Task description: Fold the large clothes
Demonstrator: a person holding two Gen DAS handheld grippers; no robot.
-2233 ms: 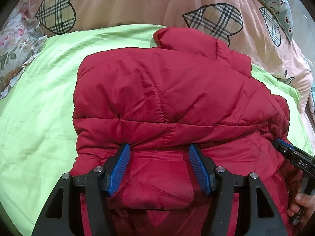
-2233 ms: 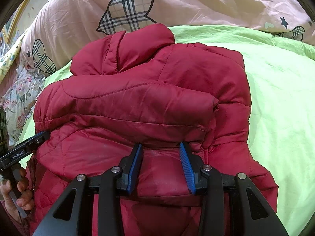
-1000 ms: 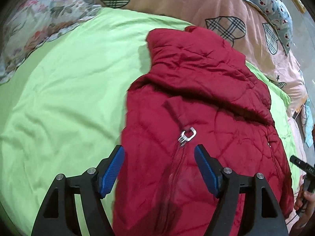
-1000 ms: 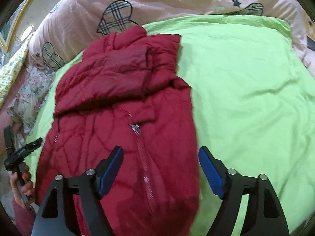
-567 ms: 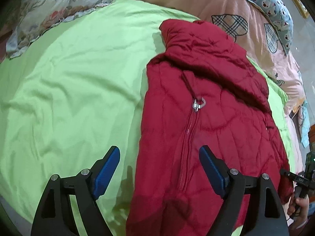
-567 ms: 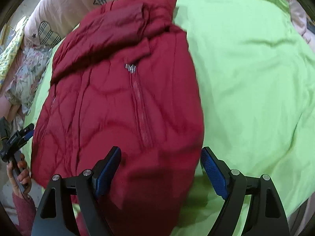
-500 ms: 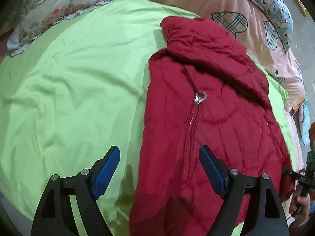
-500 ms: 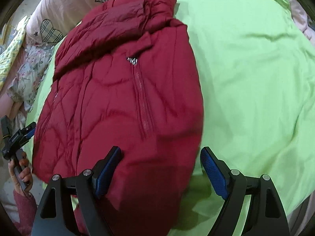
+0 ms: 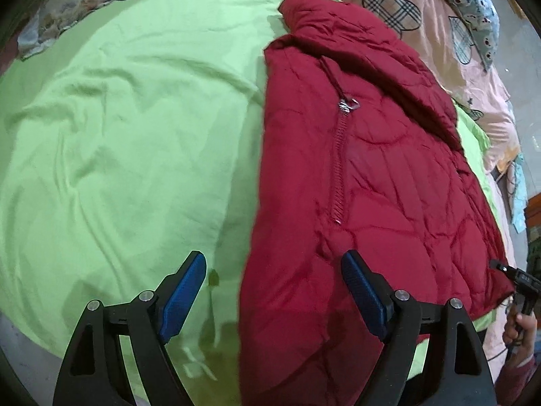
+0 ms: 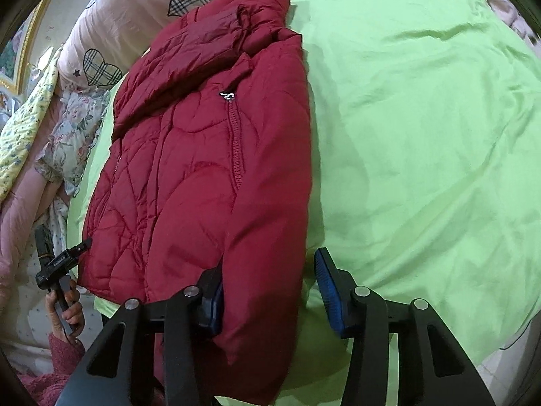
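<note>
A dark red quilted puffer jacket (image 9: 372,176) (image 10: 209,155) lies lengthwise on a lime-green bedsheet (image 9: 128,142) (image 10: 422,118), its collar toward the far end of the bed and its hem hanging near the bed's near edge. The jacket is folded into a long narrow strip, with a zipper line running down its upper face and a silver zipper pull (image 9: 348,104) (image 10: 227,95) just below the collar fold. A sleeve or folded layer lies across the collar end. In the left wrist view, the left gripper (image 9: 274,284) has its blue-padded fingers spread wide, one over bare sheet and the other over the jacket's near end, straddling the garment's long edge without closing on it. In the right wrist view, the right gripper (image 10: 270,291) is likewise spread wide, its fingers to either side of the jacket's lower corner; one finger is partly hidden behind the fabric, and whether the pads touch the cloth cannot be told. Each view shows the other gripper small at the jacket's far side, held in a hand (image 9: 520,328) (image 10: 66,308). Beyond the sheet lies a pink duvet with plaid hearts (image 9: 392,6) (image 10: 135,23), and a floral pillow (image 9: 77,3) (image 10: 71,128) sits at the bed's side.
</note>
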